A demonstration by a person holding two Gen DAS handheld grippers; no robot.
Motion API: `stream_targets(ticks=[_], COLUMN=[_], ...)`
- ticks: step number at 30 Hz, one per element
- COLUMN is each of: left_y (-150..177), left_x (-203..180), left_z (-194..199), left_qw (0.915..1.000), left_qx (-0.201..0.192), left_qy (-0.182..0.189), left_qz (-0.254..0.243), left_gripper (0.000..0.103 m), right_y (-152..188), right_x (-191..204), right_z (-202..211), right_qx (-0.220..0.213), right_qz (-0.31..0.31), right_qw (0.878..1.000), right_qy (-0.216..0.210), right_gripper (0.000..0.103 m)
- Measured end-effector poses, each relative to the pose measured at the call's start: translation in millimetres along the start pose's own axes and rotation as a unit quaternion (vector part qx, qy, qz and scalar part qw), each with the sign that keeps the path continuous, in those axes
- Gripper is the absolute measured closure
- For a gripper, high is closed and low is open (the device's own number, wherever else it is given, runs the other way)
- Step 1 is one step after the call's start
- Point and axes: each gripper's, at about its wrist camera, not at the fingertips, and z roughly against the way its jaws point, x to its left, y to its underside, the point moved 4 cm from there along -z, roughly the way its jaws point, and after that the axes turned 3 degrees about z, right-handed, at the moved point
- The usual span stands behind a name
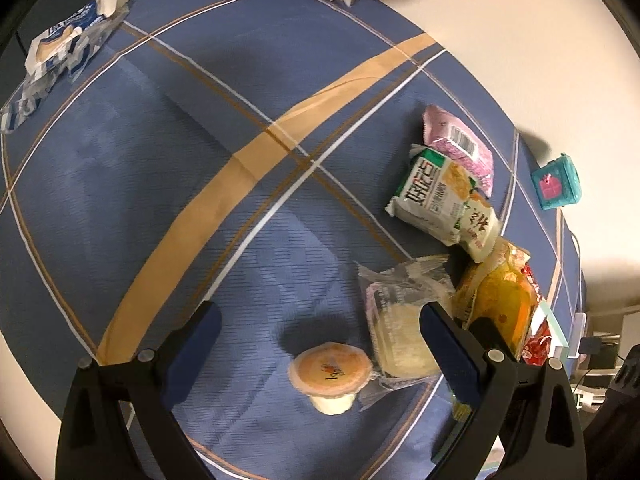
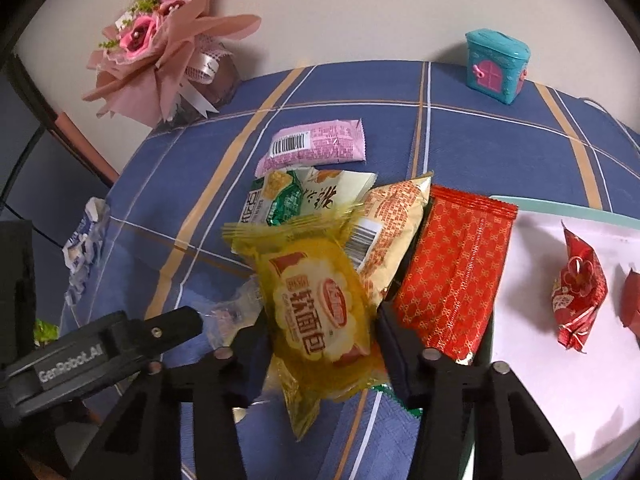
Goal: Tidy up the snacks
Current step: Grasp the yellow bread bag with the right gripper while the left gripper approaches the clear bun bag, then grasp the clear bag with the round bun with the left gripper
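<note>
My right gripper (image 2: 322,320) is shut on a yellow soft-bread packet (image 2: 316,300), whose far end rests on the snack pile. That packet (image 1: 500,296) also shows at the right of the left wrist view. My left gripper (image 1: 320,320) is open, pointing down at the blue checked tablecloth (image 1: 200,160). A small orange-lidded jelly cup (image 1: 330,368) lies on its side between the open fingers without touching them. A clear-wrapped white cake (image 1: 400,328) lies just beside the right finger.
The pile holds a green-white packet (image 1: 432,196), a pink packet (image 2: 316,146), a cream-orange packet (image 2: 392,232) and a red packet (image 2: 452,276). A white tray (image 2: 560,380) at right holds red candies (image 2: 578,292). Further off are a teal toy house (image 2: 496,66), a bouquet (image 2: 160,48) and a blue-white wrapper (image 1: 64,48).
</note>
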Motion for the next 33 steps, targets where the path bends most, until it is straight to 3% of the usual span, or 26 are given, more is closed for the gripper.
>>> stream_targets(ticks=[14,19,31,33], left_y=[7.6,13.2,25.7,27.1], left_x=[-35.1,-50.9,-87.1,-91.3], left_z=[-3.8,-11.2,-36.8,-40.1], left_qw=[0.9986,0.9970,0.9930,0.9922], left_qx=[0.010,0.021,0.035,0.033], left_qy=[0.029,0.029,0.002,-0.008], left_qz=[-0.044,-0.069,-0.113,-0.120], left_gripper=[0.004,0.004,0.005,0.012], right_y=[5.1,13.0,34.1,39.3], right_x=[-16.7,-35.0,-108.8,-120.3], right_z=[40.2,55.8,86.6,92.9], right_qx=[-0.013,-0.011,0.013,0.015], right_qz=[-0.021,-0.032,-0.101,-0.111], right_qw=[1.000,0.998,0.989,0.987], right_qy=[0.012,0.044,0.104,0.116], right_gripper=[0.060,0.060,0.060,0.060])
